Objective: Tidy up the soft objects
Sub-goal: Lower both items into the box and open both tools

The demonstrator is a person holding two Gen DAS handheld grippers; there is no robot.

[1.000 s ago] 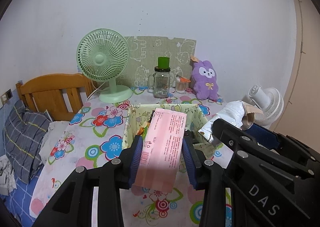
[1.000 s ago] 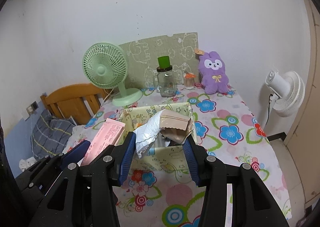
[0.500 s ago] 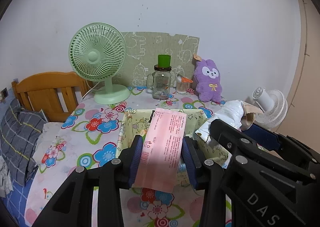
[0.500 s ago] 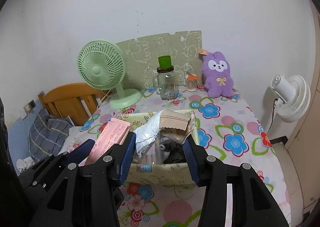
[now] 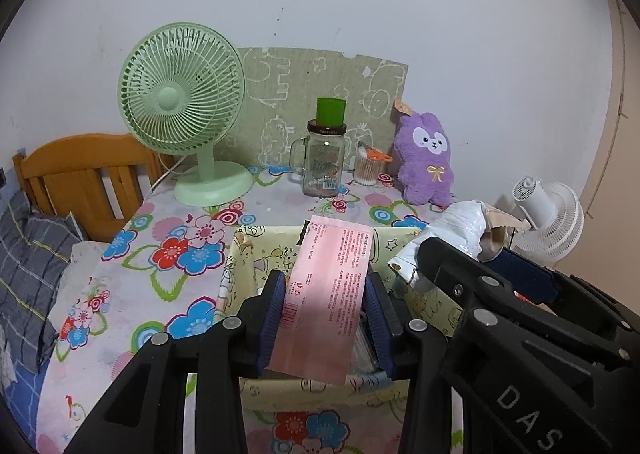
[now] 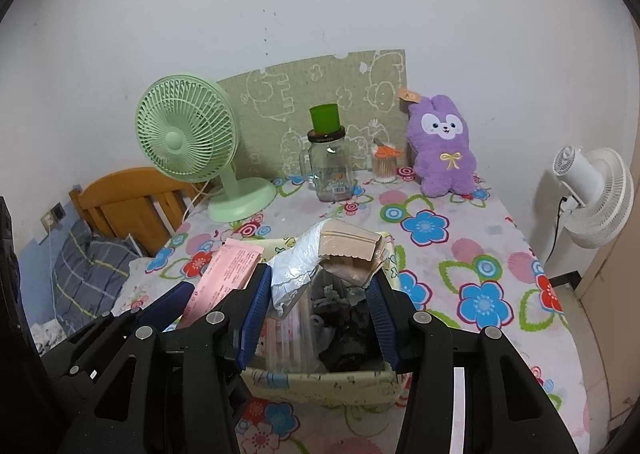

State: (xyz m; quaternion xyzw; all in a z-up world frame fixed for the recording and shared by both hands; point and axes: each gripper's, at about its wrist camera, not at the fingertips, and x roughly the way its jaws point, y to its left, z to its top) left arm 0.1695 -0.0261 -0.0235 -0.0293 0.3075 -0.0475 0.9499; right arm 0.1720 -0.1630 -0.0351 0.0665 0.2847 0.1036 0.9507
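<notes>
Two packets up, one per gripper. My left gripper has its jaws closed flat against the pink packet, held upright over the near-left part of the fabric bin. My right gripper pinches the silver-and-tan packet over the bin's middle. Inside the bin: dark socks and clear-wrapped pink packs. Beyond the bin stand one green fan, one glass jar, one purple plush rabbit. Right of the bin the flowered tablecloth lies open to its edge; left of it the table edge is close.
</notes>
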